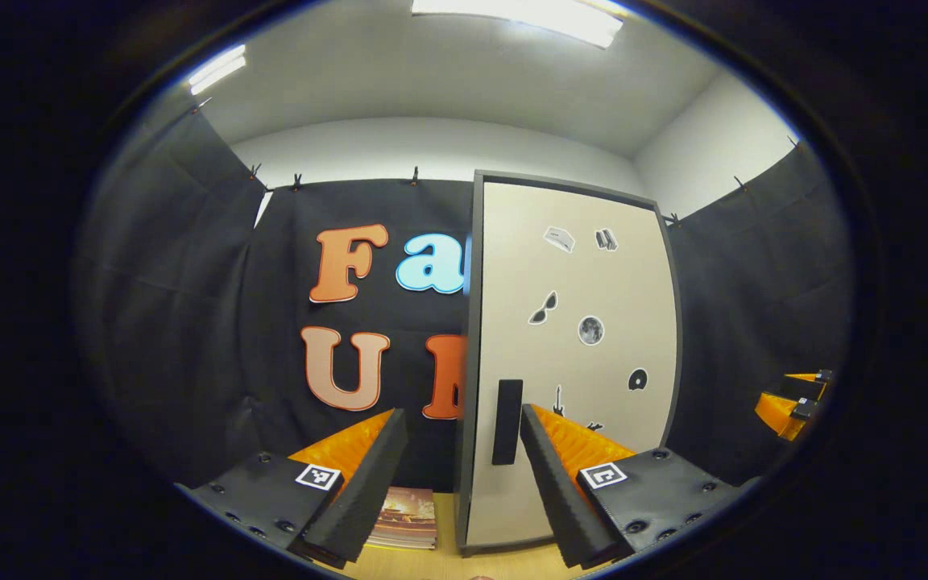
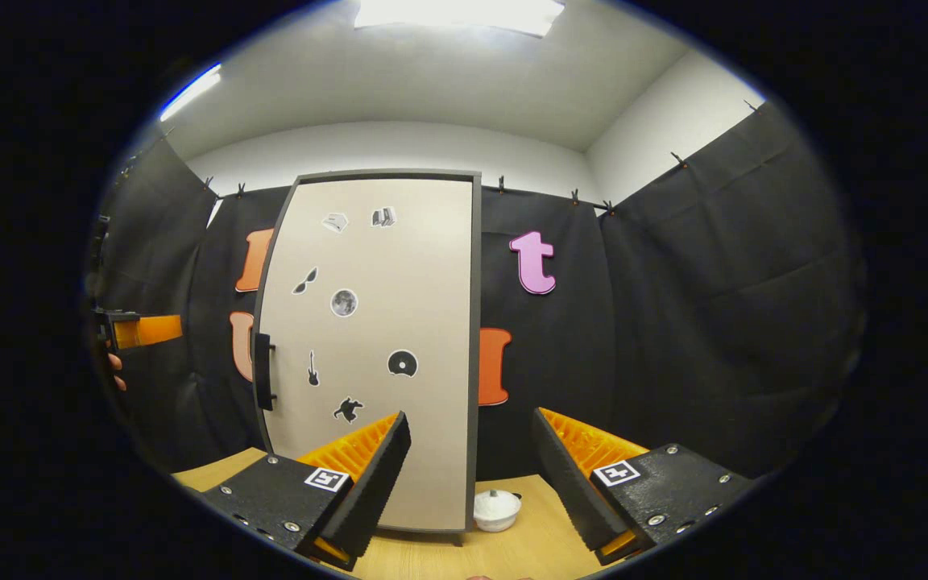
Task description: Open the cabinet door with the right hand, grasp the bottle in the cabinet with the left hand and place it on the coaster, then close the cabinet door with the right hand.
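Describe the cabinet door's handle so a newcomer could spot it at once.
Find the tall pale cabinet standing on the wooden table against the black cloth wall. Its door is closed and dotted with small dark stickers. The handle is the black upright bar on the door's left edge, low down; unlike the flat stickers, it is long, plain and stands out from the surface.

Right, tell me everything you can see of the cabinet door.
The cabinet door is a tall, upright beige panel in a dark grey frame, smooth and matte, and it looks shut. A dark vertical handle sits low on its left edge. Small black and grey stickers are scattered across its face, among them sunglasses, a guitar and a disc. The cabinet stands on the wooden table against the black cloth. Nothing touches the door; both grippers are open and held short of it.
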